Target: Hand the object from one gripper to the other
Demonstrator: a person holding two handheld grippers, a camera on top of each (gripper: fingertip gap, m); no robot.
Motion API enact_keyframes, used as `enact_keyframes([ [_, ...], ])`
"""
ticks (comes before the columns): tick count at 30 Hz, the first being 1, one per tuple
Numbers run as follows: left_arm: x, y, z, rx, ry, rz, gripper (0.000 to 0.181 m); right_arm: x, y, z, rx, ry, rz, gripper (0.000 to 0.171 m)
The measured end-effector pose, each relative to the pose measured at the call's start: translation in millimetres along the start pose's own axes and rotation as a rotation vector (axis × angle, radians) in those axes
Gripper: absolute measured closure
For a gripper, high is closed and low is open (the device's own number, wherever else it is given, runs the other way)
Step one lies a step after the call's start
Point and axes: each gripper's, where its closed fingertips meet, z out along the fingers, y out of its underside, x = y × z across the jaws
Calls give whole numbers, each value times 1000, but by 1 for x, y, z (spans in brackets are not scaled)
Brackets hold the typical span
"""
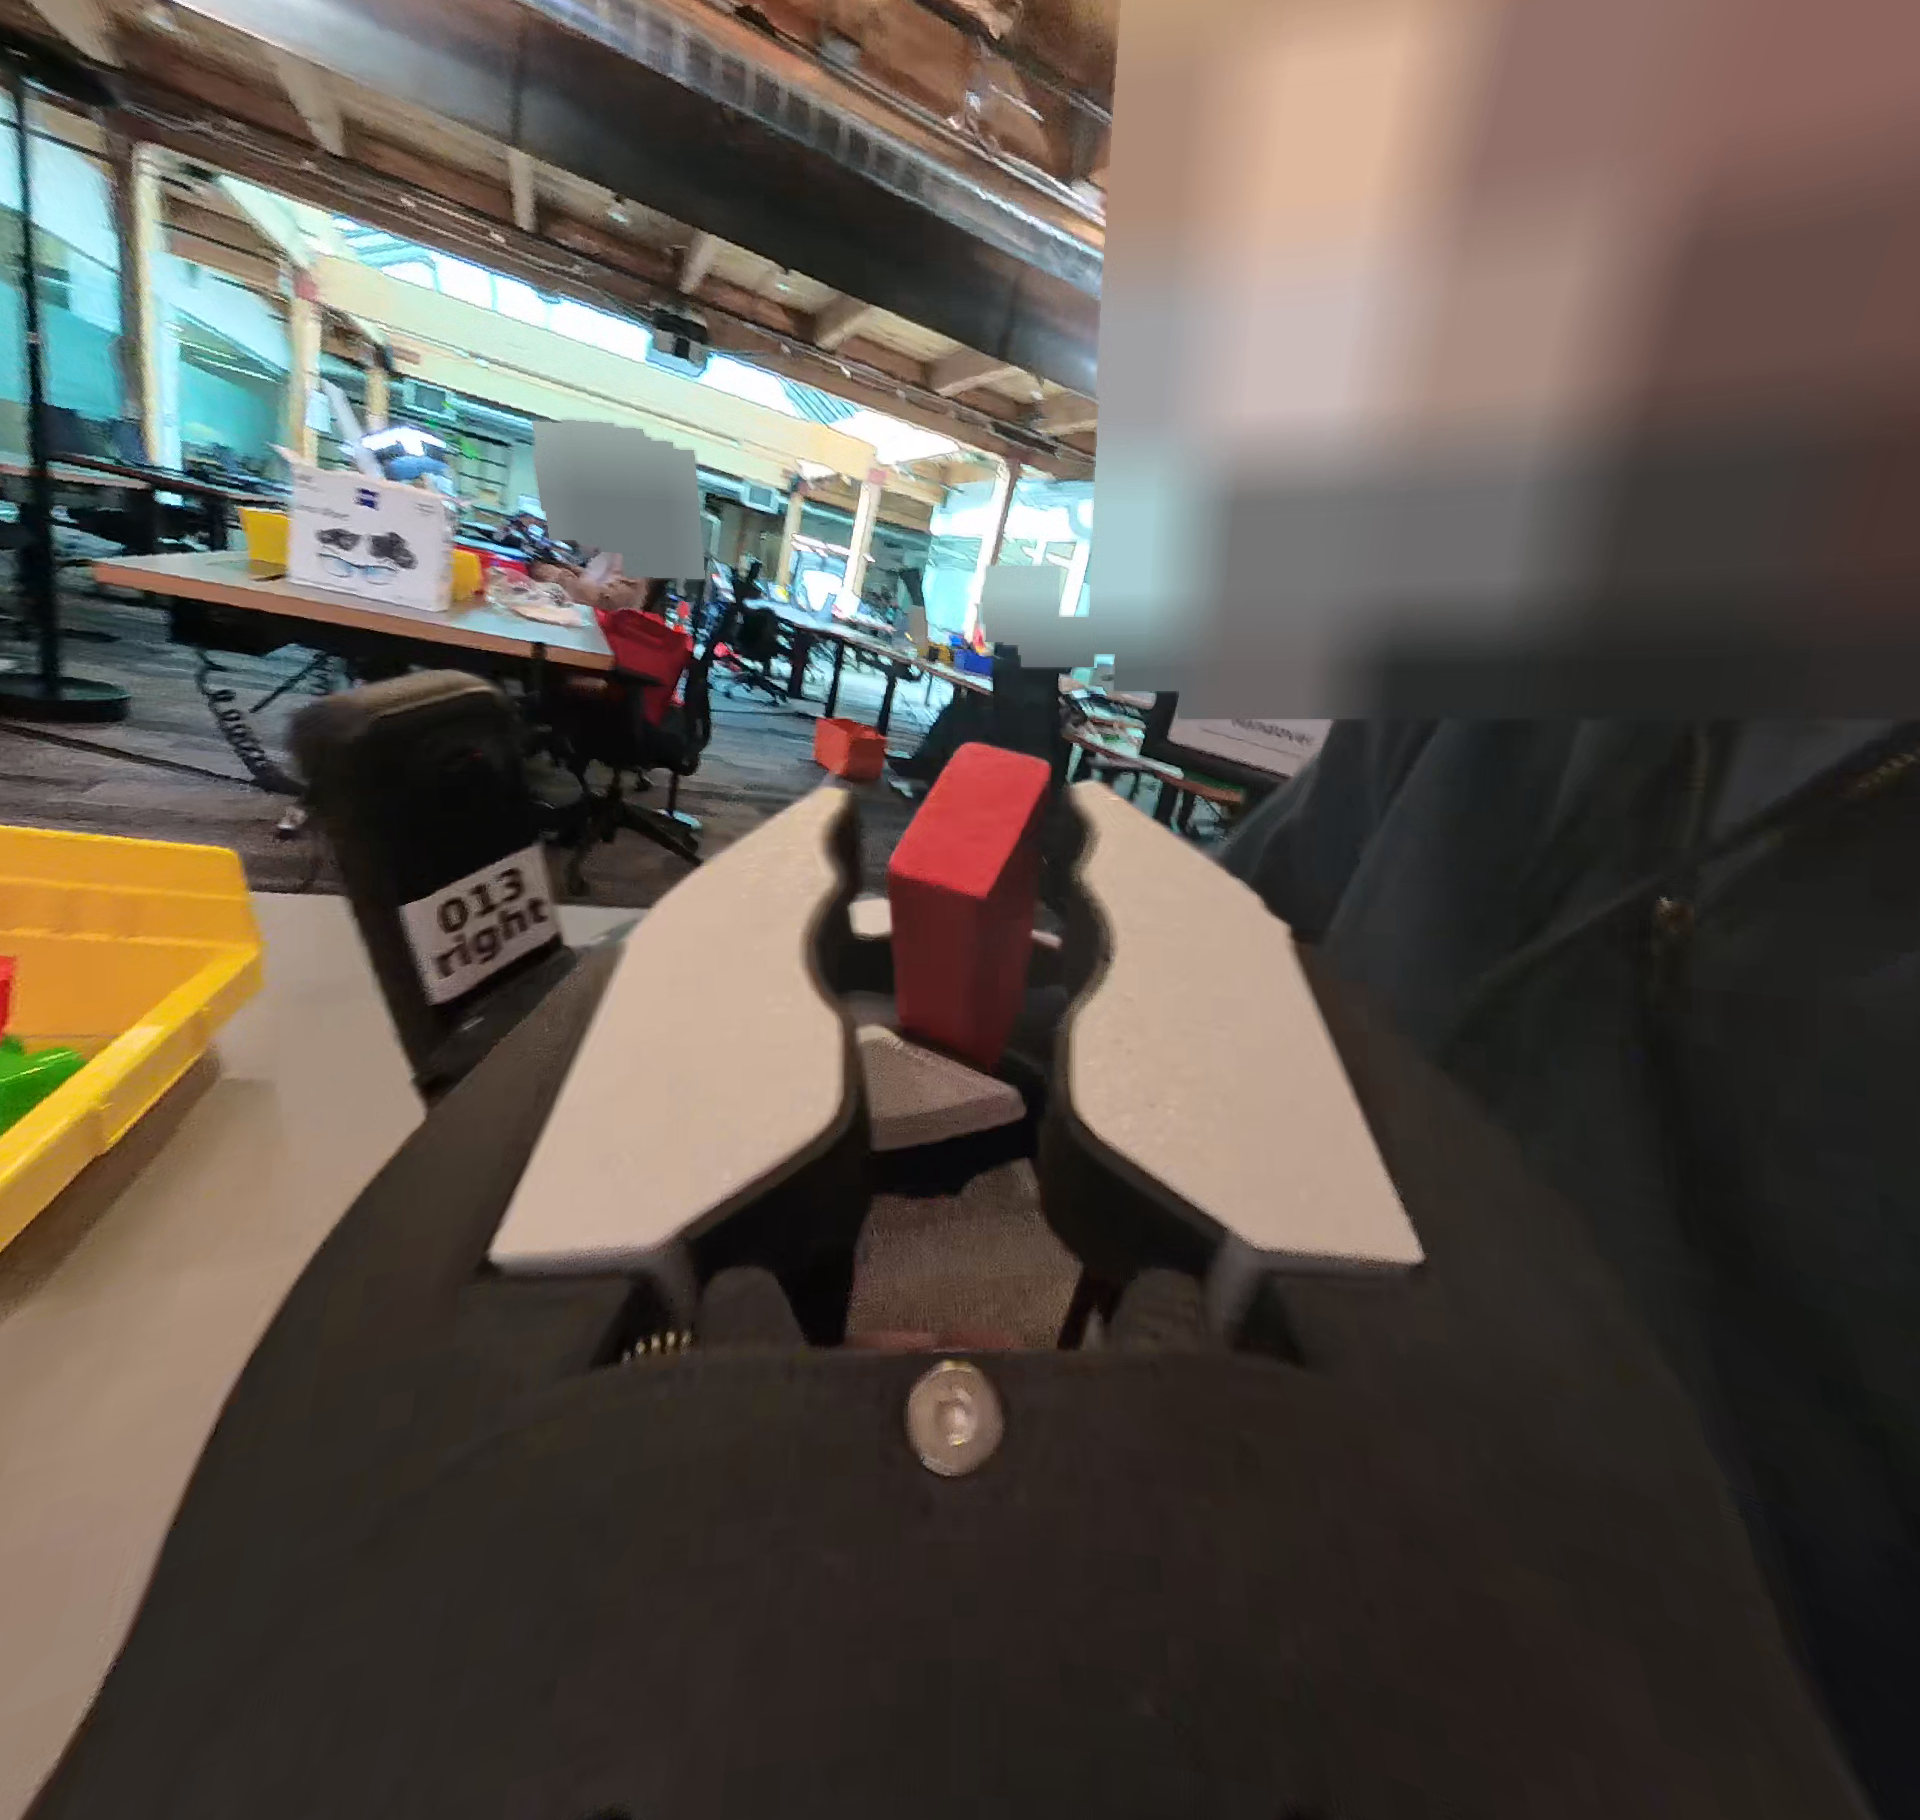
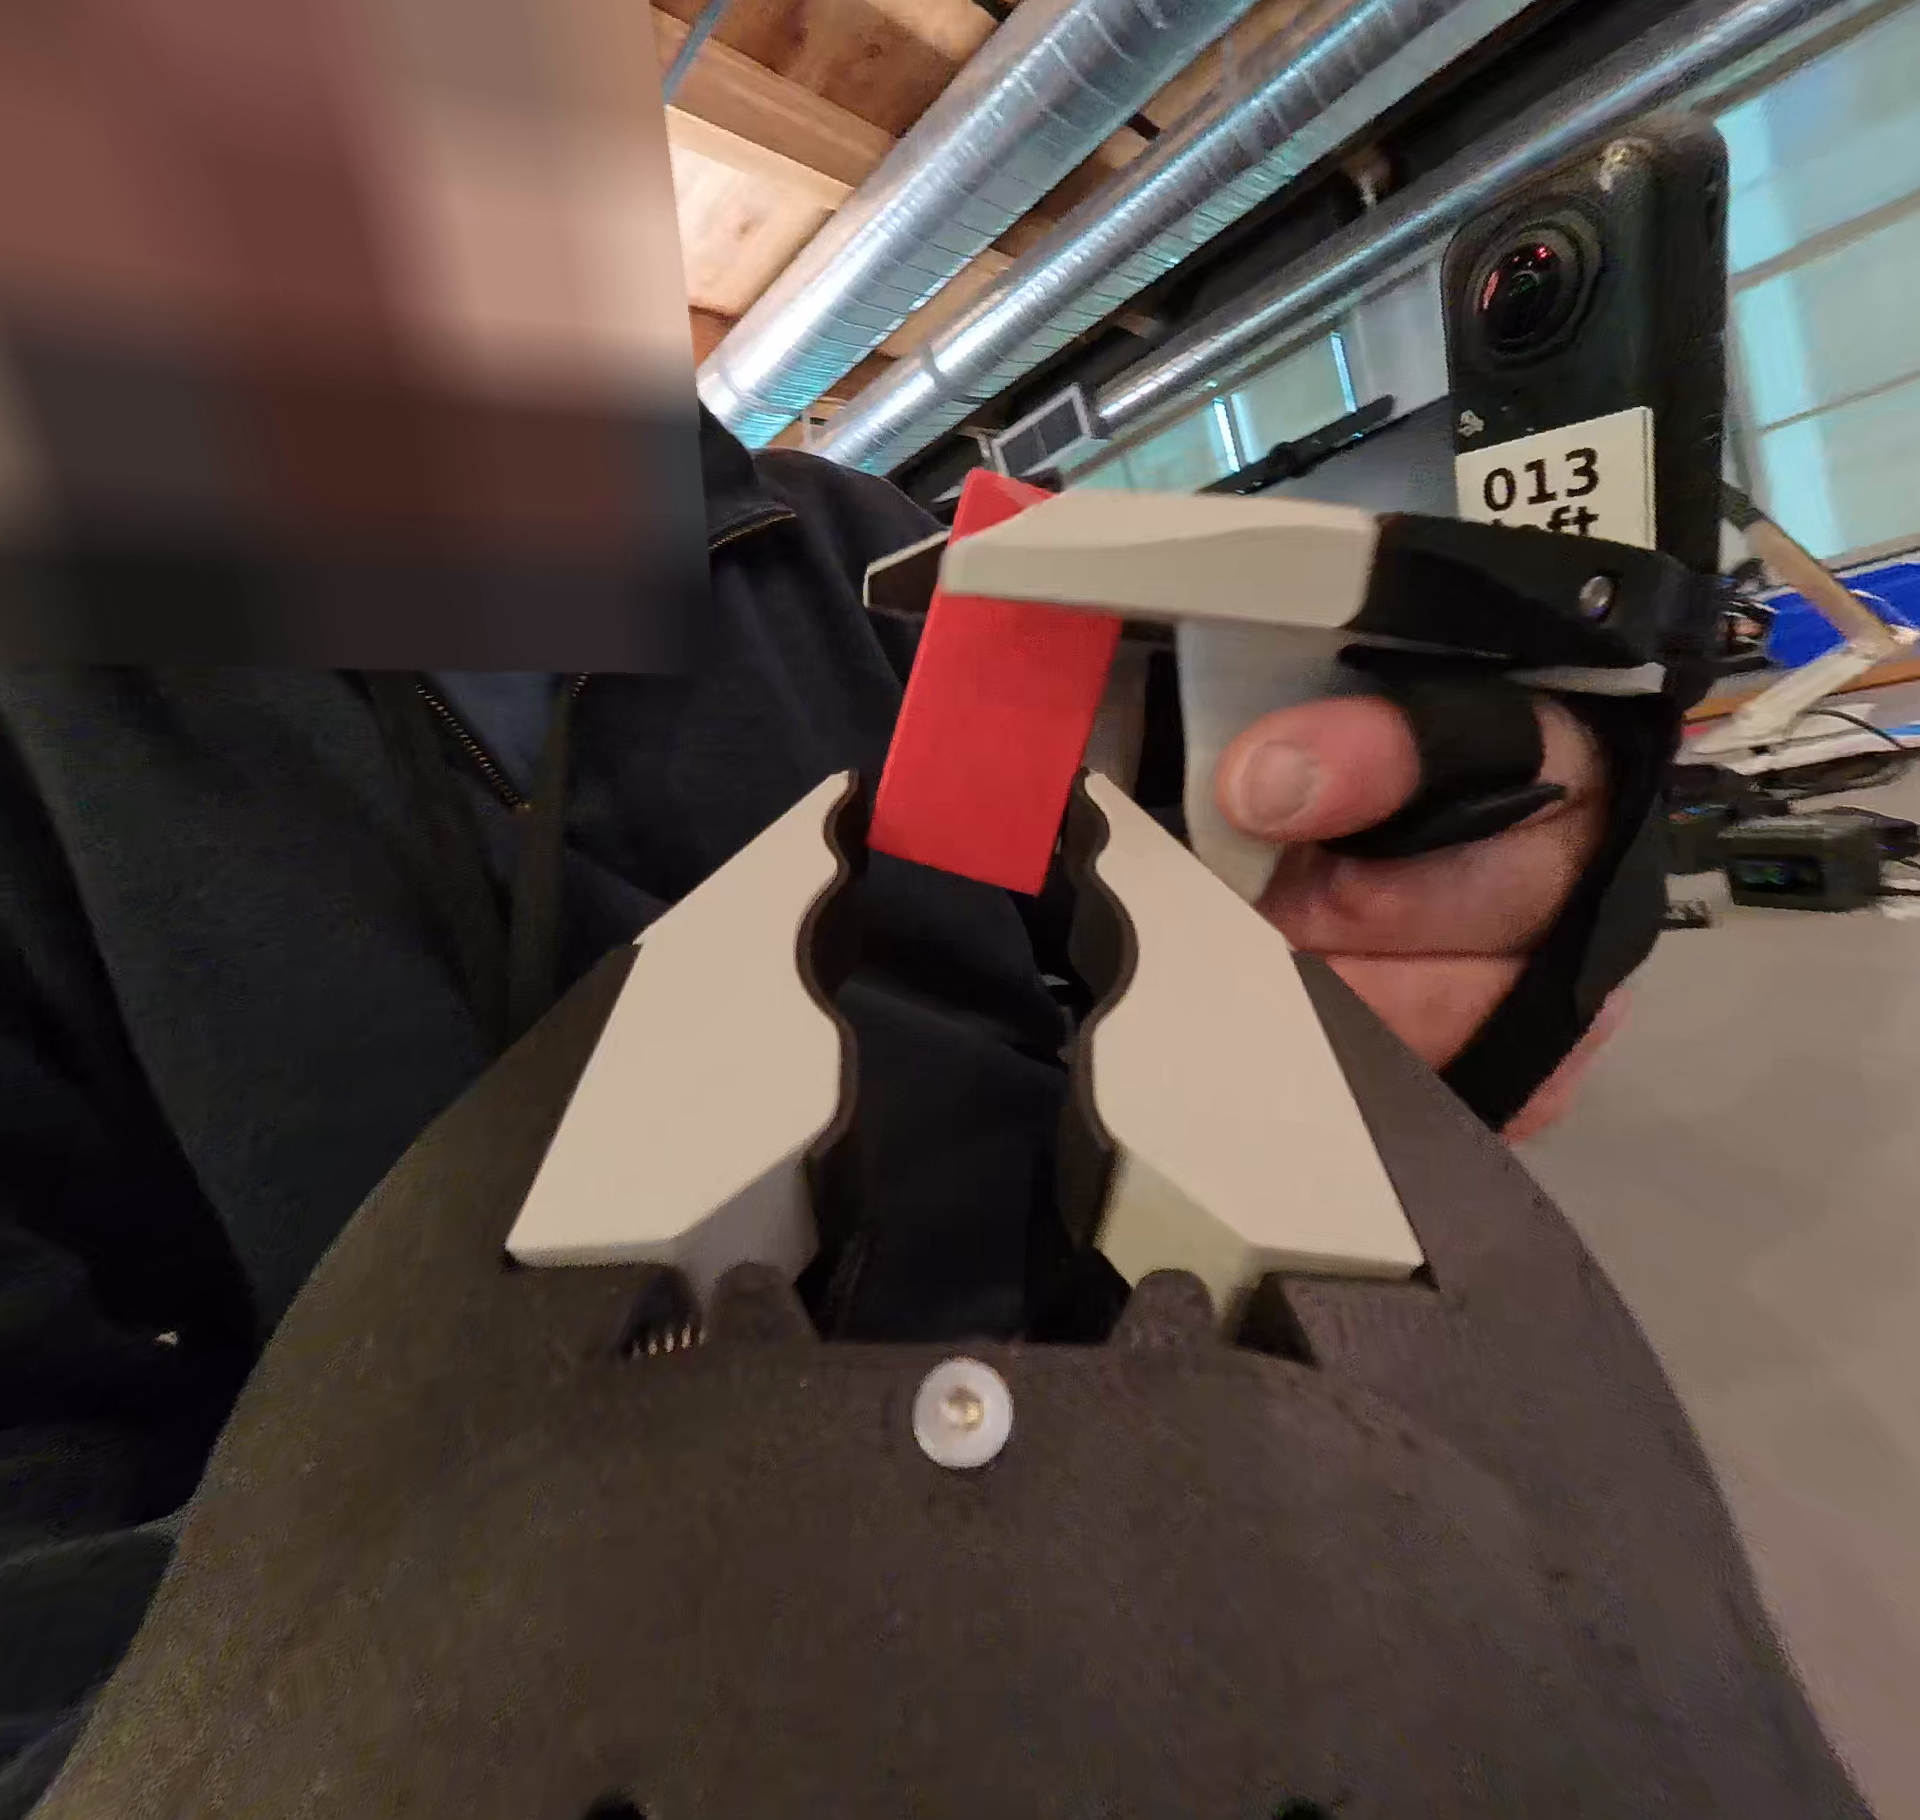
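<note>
Closest to the lens in the left wrist view, the left gripper (image 1: 961, 814) is being held with its grey fingers (image 1: 717, 1022) spread, a dark gap showing between each fingertip and the red block (image 1: 966, 929) standing upright between them. The block's lower end is being pinched by the right gripper (image 1: 904, 1001), one of whose grey fingers (image 1: 935, 1095) is showing just below the block. Its black camera (image 1: 426, 814), bearing a white label, is being seen to the left. A yellow bin (image 1: 125, 949) holding a green piece (image 1: 31, 1074) is being carried by the pale table (image 1: 125, 1458) at the left edge. A dark jacket (image 1: 1558, 1043) is filling the right side.

Nearest in the right wrist view, the right gripper (image 2: 968, 794) is being closed on the bottom end of the red block (image 2: 987, 731), which is being kept tilted slightly to the right in the air in front of the jacket (image 2: 312, 939). The block's upper part is being straddled by the left gripper (image 2: 925, 575), which is being gripped from the right by a hand (image 2: 1403, 835). That gripper's black camera (image 2: 1579, 316) is being shown above the hand, with silver ducts (image 2: 1039, 212) overhead.
</note>
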Motion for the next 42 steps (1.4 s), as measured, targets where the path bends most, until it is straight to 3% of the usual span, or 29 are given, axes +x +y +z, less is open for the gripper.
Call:
enact_keyframes([
  [1, 5, 4, 3, -25, 24, 14, 157, -2, 1, 1, 5, -22, -3, 136],
  [7, 6, 3, 3, -11, 21, 9, 160, 4, -3, 0, 36, 6, -12, 136],
  [11, -17, -13, -10, 32, -136, 31, 164, 34, -24, -20, 68, 339, -199, 129],
  [17, -49, -26, -30, 69, -380, 31, 163, 59, -38, -48, -143, 865, -455, 126],
  [23, -61, -25, -34, 64, -486, 53, 164, 75, -30, -50, -338, 1097, -530, 131],
  [32, -75, -26, -44, 118, -619, -35, 164, 85, -40, -67, -730, 1579, -902, 128],
  [35, -78, -26, -46, 165, -642, -84, 164, 91, -40, -70, -793, 1669, -959, 128],
  [42, -78, -25, -50, 266, -676, -163, 164, 95, -42, -64, -803, 1695, -989, 133],
])
